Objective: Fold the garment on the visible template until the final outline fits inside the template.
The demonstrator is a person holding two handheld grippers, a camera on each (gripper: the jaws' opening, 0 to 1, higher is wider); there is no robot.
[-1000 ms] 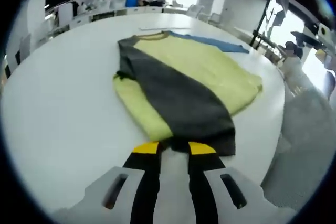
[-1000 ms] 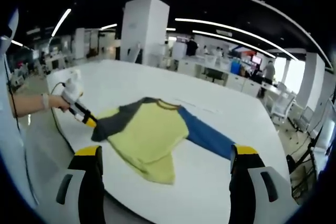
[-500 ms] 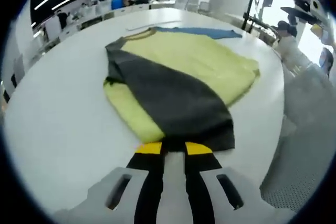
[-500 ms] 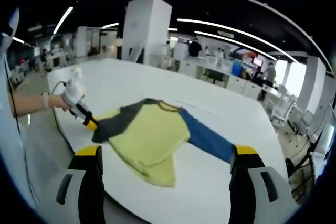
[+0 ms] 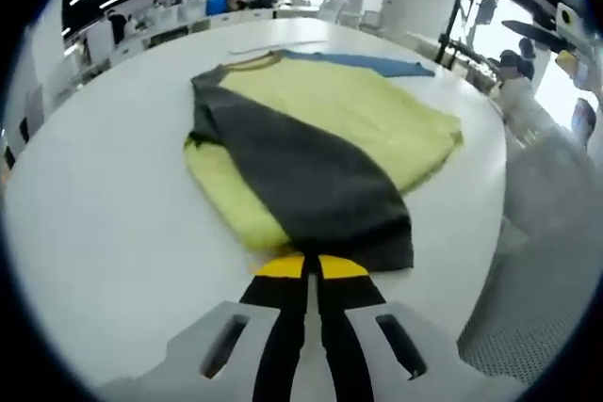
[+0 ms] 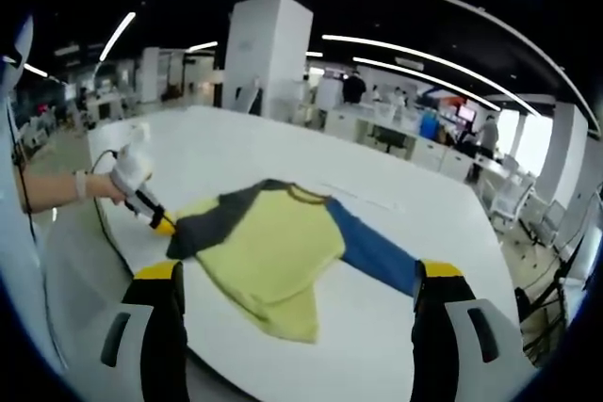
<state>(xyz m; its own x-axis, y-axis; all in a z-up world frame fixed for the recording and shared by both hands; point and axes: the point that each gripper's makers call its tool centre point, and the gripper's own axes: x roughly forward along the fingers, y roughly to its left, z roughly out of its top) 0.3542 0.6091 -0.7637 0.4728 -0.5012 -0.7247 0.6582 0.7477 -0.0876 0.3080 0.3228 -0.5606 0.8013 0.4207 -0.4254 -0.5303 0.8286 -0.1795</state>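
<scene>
jaws of my left gripper point(image 5: 306, 265) are sitting pressed together, and the tips are meeting the cuff end of the grey sleeve point(image 5: 311, 185); i am judging that they are pinching that cuff, though the cloth between them is hidden. in the right gripper view this same tool point(image 6: 151, 209) is lying at the sleeve end, held by a hand point(image 6: 129, 174). my right gripper point(image 6: 297, 275) is standing wide apart, carrying nothing, hovering well back from the table point(image 6: 236, 143).

the garment point(image 6: 273, 256), a yellow shirt with one grey and one blue sleeve point(image 6: 372, 253), is lying flat on the white table. the grey sleeve is crossing diagonally over the yellow body, while the blue sleeve is stretching out to the side, not folded yet. i am not making out any template outline under the shirt.

so i am thinking the step in hand is the folding in of the grey sleeve. the next move is calling for laying the cuff on the body and letting it go, then bringing the right gripper to the blue cuff.

the near table edge point(image 5: 471, 261) is running just beside the shirt hem in the left gripper view, so i am having little margin there. toward the far side, the tabletop is giving wide bare room for moving.
</scene>
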